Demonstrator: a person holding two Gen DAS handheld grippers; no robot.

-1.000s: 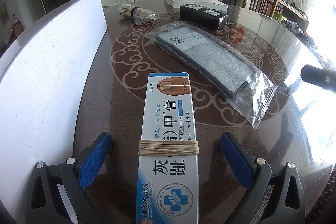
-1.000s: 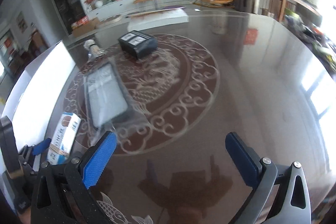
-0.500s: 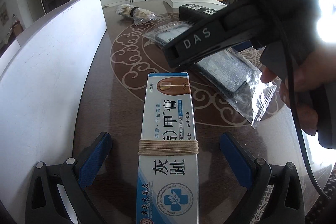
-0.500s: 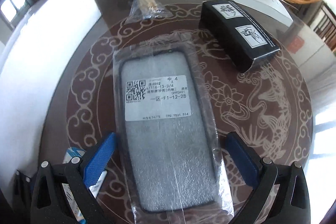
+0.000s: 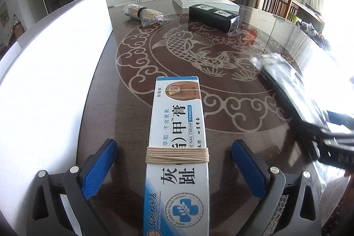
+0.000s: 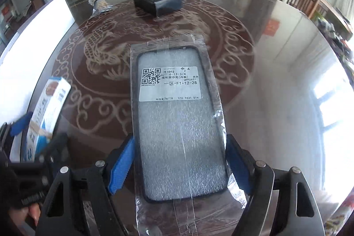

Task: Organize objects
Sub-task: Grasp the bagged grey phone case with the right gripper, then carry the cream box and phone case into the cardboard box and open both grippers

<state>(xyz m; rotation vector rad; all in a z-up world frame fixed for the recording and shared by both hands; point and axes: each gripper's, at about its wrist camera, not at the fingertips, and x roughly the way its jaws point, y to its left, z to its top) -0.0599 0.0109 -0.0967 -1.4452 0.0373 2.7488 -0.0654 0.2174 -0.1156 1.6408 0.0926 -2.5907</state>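
R gripper [image 6: 179,166] has its blue pads against both long edges of the bagged phone case [image 6: 177,123], jaws closing w/ the case between them, so the grip looks made or nearly so; the case seems lifted off the table [image 6: 276,90], its far end out over the carved fish medallion [image 5: 199,50], though I can't be sure it's fully clear of the glass. In the L wrist view that same case shows as a dark blur on the medallion's right side. L gripper [image 5: 174,171] stands wide apart, pads clear of the nail cream box [image 5: 177,147] lying between them, string wrapped round the box's middle; the box sits at the medallion's near edge, just beside the white board [image 5: 55,81] that runs along the medallion's left. Beyond the medallion's far rim: a black box [image 5: 212,16] and a bagged bundle of sticks [image 5: 143,13], both untouched, w/ a flat white box [image 5: 205,0] behind them. Progress, as a guess: early. One item in hand, one bracketed but not gripped, two more loose, no obvious sorted pile or container yet. Prob. left: place the case, grip the cream box, then deal w/ the far pair.
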